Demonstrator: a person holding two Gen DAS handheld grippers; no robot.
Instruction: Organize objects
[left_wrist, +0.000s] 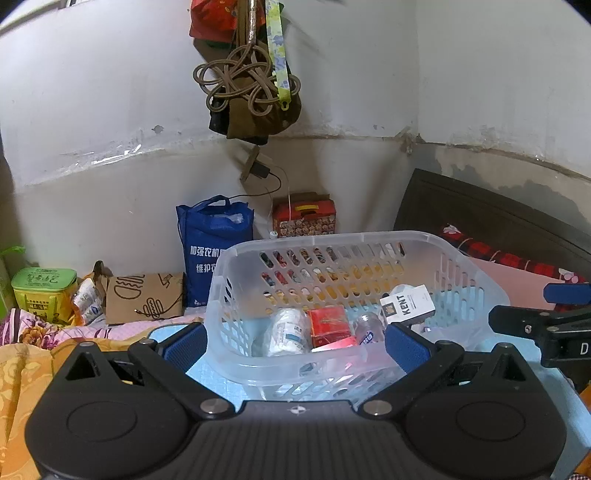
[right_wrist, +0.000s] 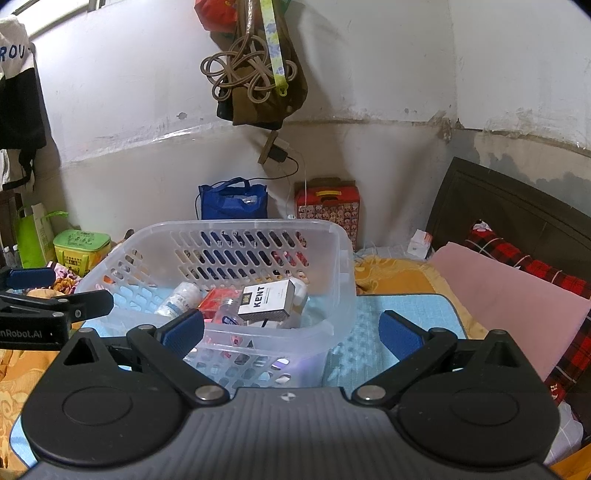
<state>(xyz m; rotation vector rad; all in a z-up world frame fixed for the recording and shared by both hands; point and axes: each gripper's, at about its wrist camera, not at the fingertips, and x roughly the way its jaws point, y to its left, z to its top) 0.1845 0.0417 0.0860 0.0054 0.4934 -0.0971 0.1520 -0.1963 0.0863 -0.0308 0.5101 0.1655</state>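
Note:
A clear plastic basket (left_wrist: 476, 280) (right_wrist: 343, 258) sits on a light blue mat (right_wrist: 402, 310). Inside lie a white KENT box (left_wrist: 408, 304) (right_wrist: 267, 299), a red packet (left_wrist: 328, 325) (right_wrist: 218, 301), a white bottle (left_wrist: 288, 330) (right_wrist: 181, 297) and a small clear bottle (left_wrist: 367, 326) (right_wrist: 229, 315). My left gripper (left_wrist: 295, 345) is open, its blue pads either side of the basket's near rim, holding nothing. My right gripper (right_wrist: 291, 330) is open too, just before the basket's near right corner. Each gripper shows at the edge of the other's view.
The mat lies on a bed with an orange floral cover (left_wrist: 22, 373). A pink folded cloth (right_wrist: 509, 295) and red plaid pillow (right_wrist: 524, 262) lie right. Against the wall stand a blue bag (left_wrist: 212, 243), a red box (left_wrist: 304, 216), a brown paper bag (left_wrist: 144, 295) and a green box (left_wrist: 44, 291).

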